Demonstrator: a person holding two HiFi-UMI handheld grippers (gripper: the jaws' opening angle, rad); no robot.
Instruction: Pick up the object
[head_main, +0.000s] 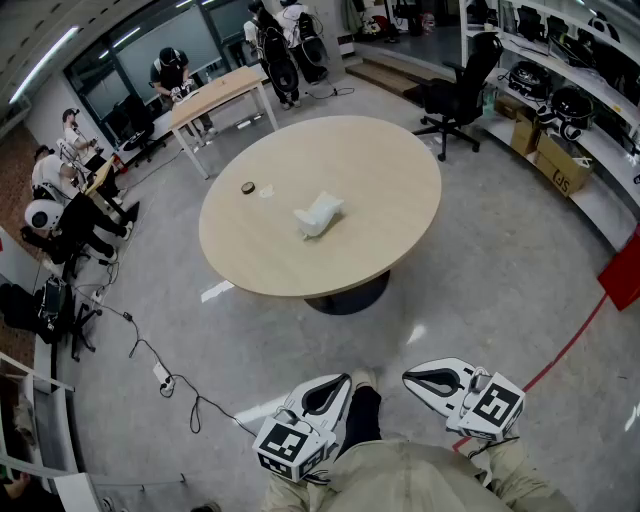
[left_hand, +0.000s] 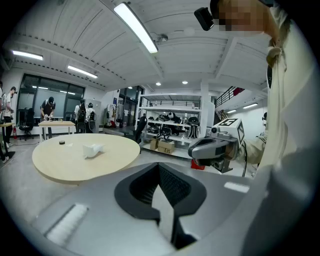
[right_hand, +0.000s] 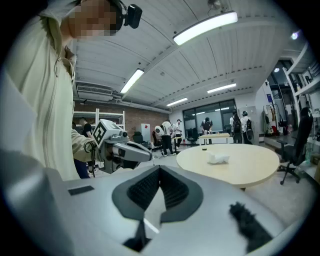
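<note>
Two grey handheld grippers sit low at the person's waist, side by side and well apart from the table. Both are tipped slightly downward and point roughly towards it. Left gripper (head_main: 336, 384): jaws together, nothing between them. Right gripper (head_main: 410, 377): jaws together as well, empty. The marker cubes sit at the rear, nearest the body.

Counts:
- one crumpled white object (head_main: 319, 214), lying near the middle of the tabletop, untouched
- one small dark round disc (head_main: 248, 188), further back and to the left on the same top, with a small pale thing just beside it that is too small to identify
- one round light-wood table (head_main: 370, 160) on a dark pedestal base
- one black office chair (head_main: 458, 85) beyond the table's far right edge
- one rectangular light-wood table (head_main: 215, 93) at the back

Room: a glossy grey concrete floor (head_main: 500, 270) with a red line (head_main: 568, 347) at the right and a black cable (head_main: 150, 355) trailing across at the left. Shelving along the right wall holds dark gear, with a cardboard box (head_main: 562, 163) below it. Several people stand or sit at the back and at the left. Strip lights run along the ceiling.
</note>
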